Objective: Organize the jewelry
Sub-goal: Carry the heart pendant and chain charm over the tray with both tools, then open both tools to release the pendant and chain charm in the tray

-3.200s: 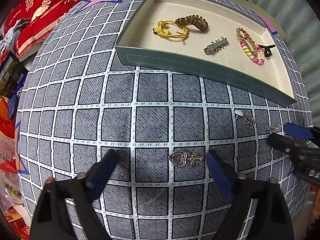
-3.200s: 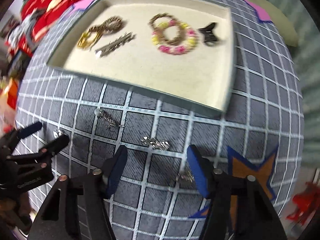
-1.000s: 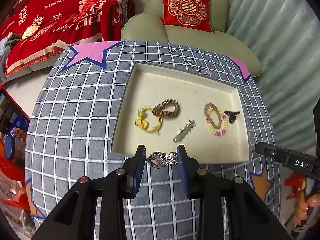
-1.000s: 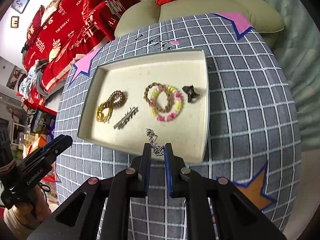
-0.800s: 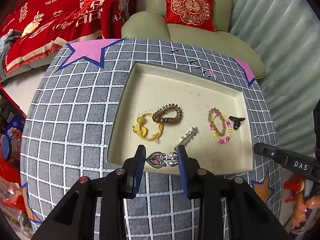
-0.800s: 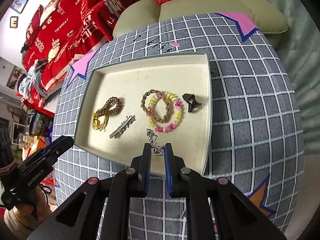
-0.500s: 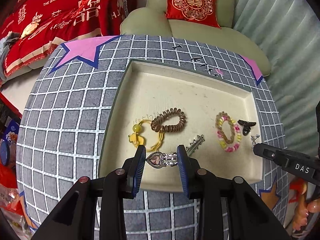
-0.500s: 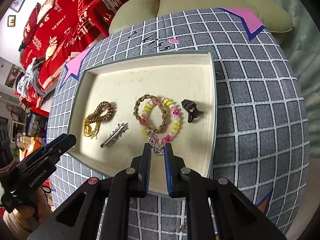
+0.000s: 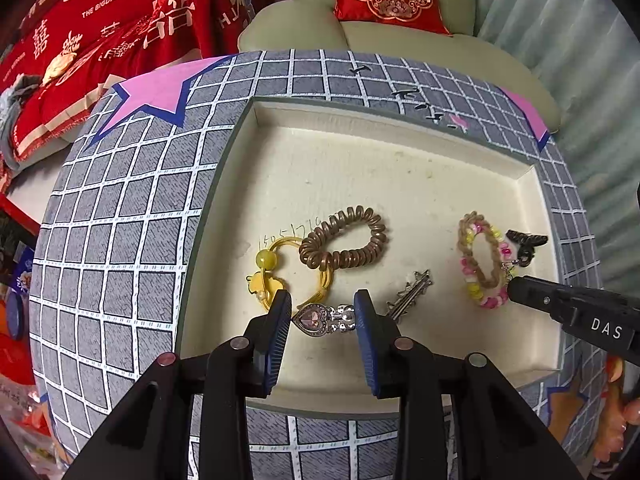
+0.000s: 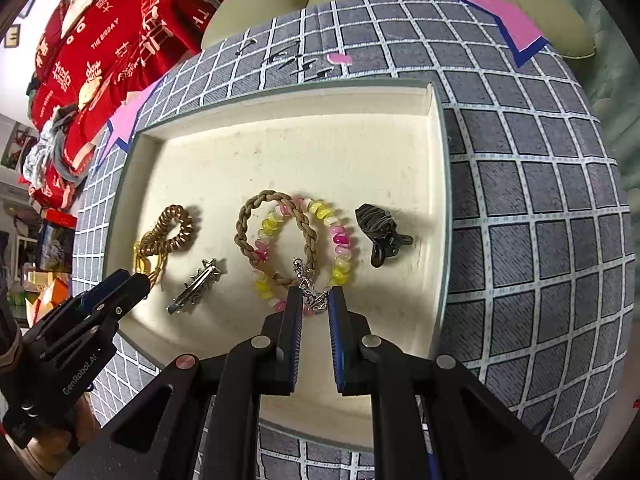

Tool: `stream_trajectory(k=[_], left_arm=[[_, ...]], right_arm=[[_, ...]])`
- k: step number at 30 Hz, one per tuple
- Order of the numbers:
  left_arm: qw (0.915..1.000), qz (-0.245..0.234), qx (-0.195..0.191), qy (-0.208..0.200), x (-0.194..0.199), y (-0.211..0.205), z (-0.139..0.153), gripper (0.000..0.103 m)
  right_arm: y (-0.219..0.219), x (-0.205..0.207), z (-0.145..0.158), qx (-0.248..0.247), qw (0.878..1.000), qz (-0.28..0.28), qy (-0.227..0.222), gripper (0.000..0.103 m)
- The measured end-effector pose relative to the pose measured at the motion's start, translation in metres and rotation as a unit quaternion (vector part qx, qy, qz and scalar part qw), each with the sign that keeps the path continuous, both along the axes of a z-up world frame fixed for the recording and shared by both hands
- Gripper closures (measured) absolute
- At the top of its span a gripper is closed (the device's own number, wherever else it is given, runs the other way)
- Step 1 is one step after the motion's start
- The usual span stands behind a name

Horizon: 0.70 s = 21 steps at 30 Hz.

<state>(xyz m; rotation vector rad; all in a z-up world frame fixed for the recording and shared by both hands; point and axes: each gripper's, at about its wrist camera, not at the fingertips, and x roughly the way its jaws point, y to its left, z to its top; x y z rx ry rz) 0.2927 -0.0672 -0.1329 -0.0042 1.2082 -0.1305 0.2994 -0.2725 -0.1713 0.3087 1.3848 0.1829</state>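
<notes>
Silver: we carry brooch in left gripper, chain pinched in right gripper, over tray. Next: release at 6 o'clock edge.

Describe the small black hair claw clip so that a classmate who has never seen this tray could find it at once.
Look in the cream-lined tray on the grey checked cloth. By its right-hand wall, just right of the pink-and-yellow bead bracelet, lies the black claw clip. It is the only black, toothed piece there.
</notes>
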Motion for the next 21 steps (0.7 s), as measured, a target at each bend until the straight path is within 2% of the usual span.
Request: stream_trajectory(k=[7, 8, 10, 11, 12, 16, 19, 21], left_arm=[[0.9996, -0.01, 0.026, 0.009, 0.0, -0.005, -0.007, 0.06], [0.9995, -0.011, 0.028, 0.011, 0.0, -0.005, -0.007, 0.06], [0.9993, -0.014, 0.032, 0.013, -0.001, -0.006, -0.008, 0.06], [0.9992, -0.015, 0.035, 0.013, -0.002, -0.007, -0.007, 0.06], [0.9991, -0.016, 0.037, 0.012, -0.003, -0.007, -0.007, 0.06], [0.9989, -0.016, 0.043, 0.011, -0.005, -0.008, -0.004, 0.06], [0.9989, -0.016, 0.043, 0.011, -0.006, -0.007, -0.002, 0.06], [0.9988, -0.016, 0.045, 0.007, -0.007, -0.006, 0.001, 0.034]], right_arm=[[0.004, 0.001, -0.006, -0.008, 1.0, 0.011, 0.004, 0.087], [0.004, 0.001, -0.006, -0.008, 1.0, 0.01, 0.005, 0.083], [0.004, 0.001, -0.007, -0.007, 1.0, 0.009, 0.011, 0.069], [0.004, 0.001, -0.007, -0.006, 1.0, 0.008, 0.011, 0.058], [0.004, 0.001, -0.007, -0.004, 1.0, 0.007, 0.009, 0.053], [0.003, -0.001, 0.0, 0.005, 1.0, 0.004, 0.0, 0.051], [0.001, -0.003, 0.007, 0.014, 1.0, -0.002, -0.007, 0.045], [0.0, -0.004, 0.014, 0.022, 1.0, -0.008, -0.015, 0.044]])
